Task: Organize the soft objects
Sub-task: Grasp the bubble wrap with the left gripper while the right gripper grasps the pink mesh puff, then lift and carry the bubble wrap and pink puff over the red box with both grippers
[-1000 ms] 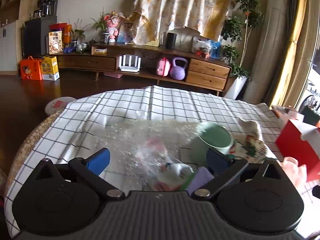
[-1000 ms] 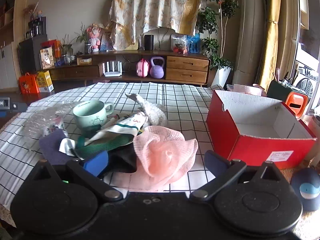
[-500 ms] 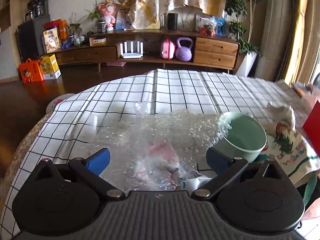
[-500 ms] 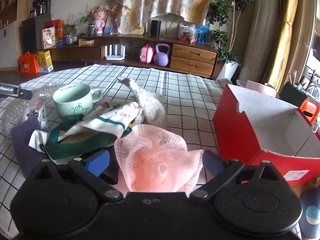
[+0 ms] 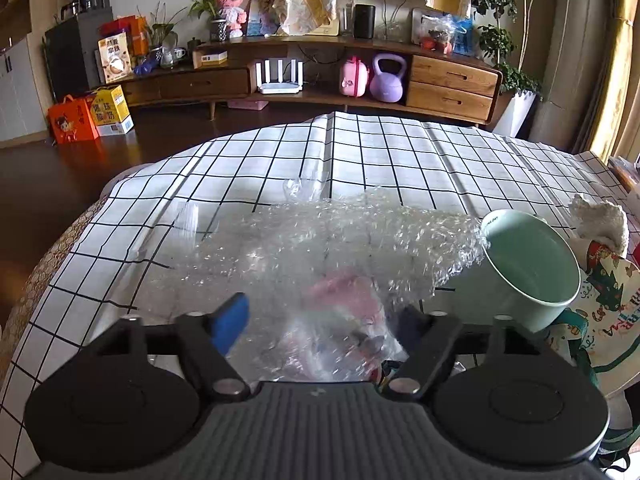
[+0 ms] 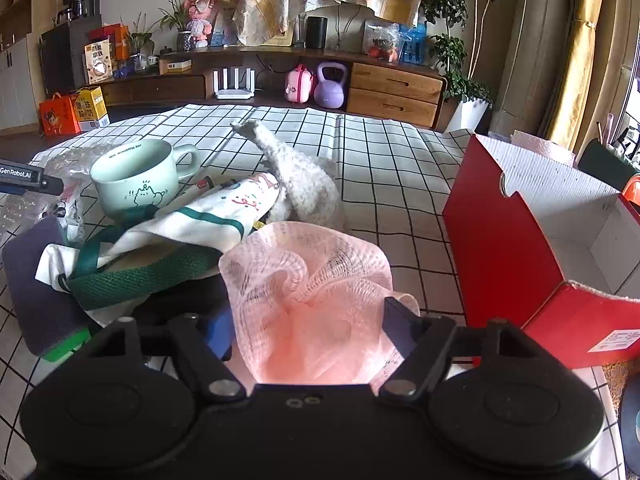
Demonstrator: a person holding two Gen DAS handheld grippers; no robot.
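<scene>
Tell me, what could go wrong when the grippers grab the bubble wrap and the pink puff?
1. The green mug touches the bubble wrap that the left gripper, which has just been closing, straddles; lifting the wrap could tip it.
2. The right gripper has just been closing around the pink mesh puff; its left finger is near the tote bag's green strap and might catch it.

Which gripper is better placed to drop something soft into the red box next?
Right. The right gripper has just been closing around the pink mesh sponge, beside the open red box; that box is absent from the left view.
</scene>
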